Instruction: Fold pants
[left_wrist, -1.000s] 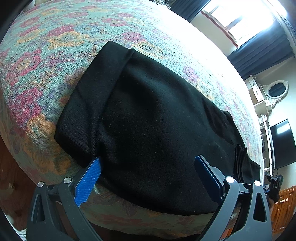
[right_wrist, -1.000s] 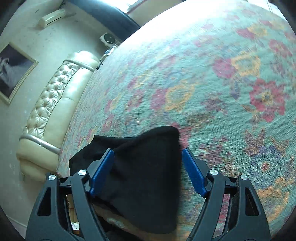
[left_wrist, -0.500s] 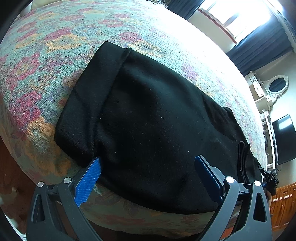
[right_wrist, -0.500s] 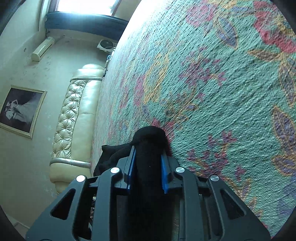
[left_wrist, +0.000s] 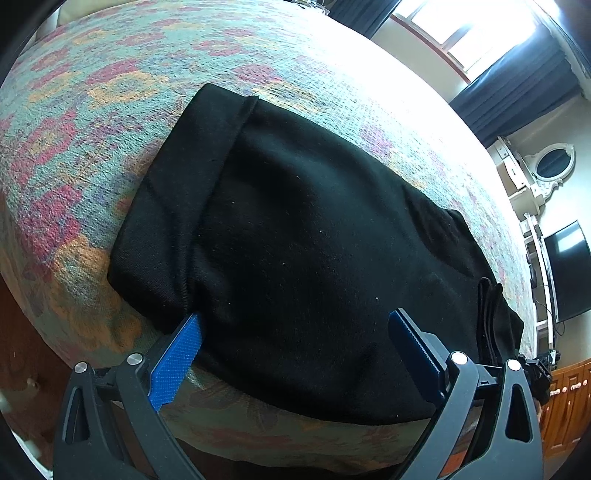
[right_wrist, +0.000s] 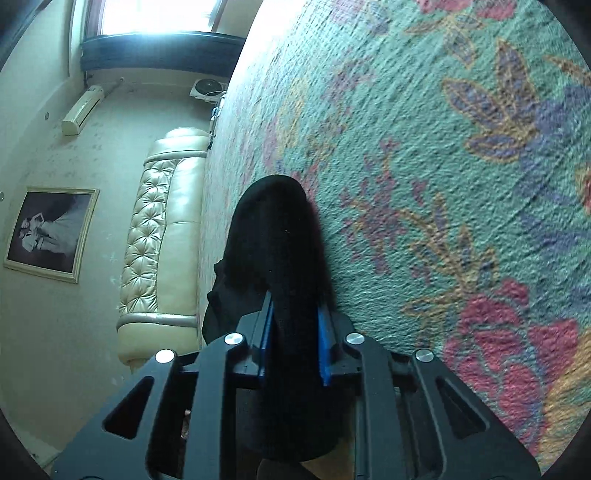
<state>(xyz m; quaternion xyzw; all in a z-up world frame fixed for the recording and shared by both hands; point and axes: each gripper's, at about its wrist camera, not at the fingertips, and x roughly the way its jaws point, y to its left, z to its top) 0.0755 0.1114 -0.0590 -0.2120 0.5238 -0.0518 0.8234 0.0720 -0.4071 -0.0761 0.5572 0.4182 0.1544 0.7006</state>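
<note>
Change: the right gripper (right_wrist: 291, 332) has dropped low and close to the bedspread (right_wrist: 461, 155), and its jaws have just been closing, with a bunched edge of the black pants (right_wrist: 273, 236) between them, where a second ago they stood wide either side of the cloth
Right fingers: clenched on a thick roll of the fabric, blue pads (right_wrist: 322, 343) pressed against both sides, a rounded lump of cloth poking out beyond the tips
Left fingers: released, the left gripper (left_wrist: 295, 350) has kept its place, spread wide over the near edge of the pants (left_wrist: 303, 240), one blue pad tucked at the cloth's hem and the other lying over it, pinching nothing
Pants: lying flat on the floral bedspread (left_wrist: 92, 110) near the bed's edge, doubled over already, with a narrower layer showing along the far left side
Why so, I'd say: the right hand has taken one end to carry it over for another fold, while the left waits at the opposite edge to take its own corner or steady the cloth
Room: tufted cream headboard (right_wrist: 159, 236) beyond the right hand, a window with dark curtains (left_wrist: 517, 92) beyond the left
</note>
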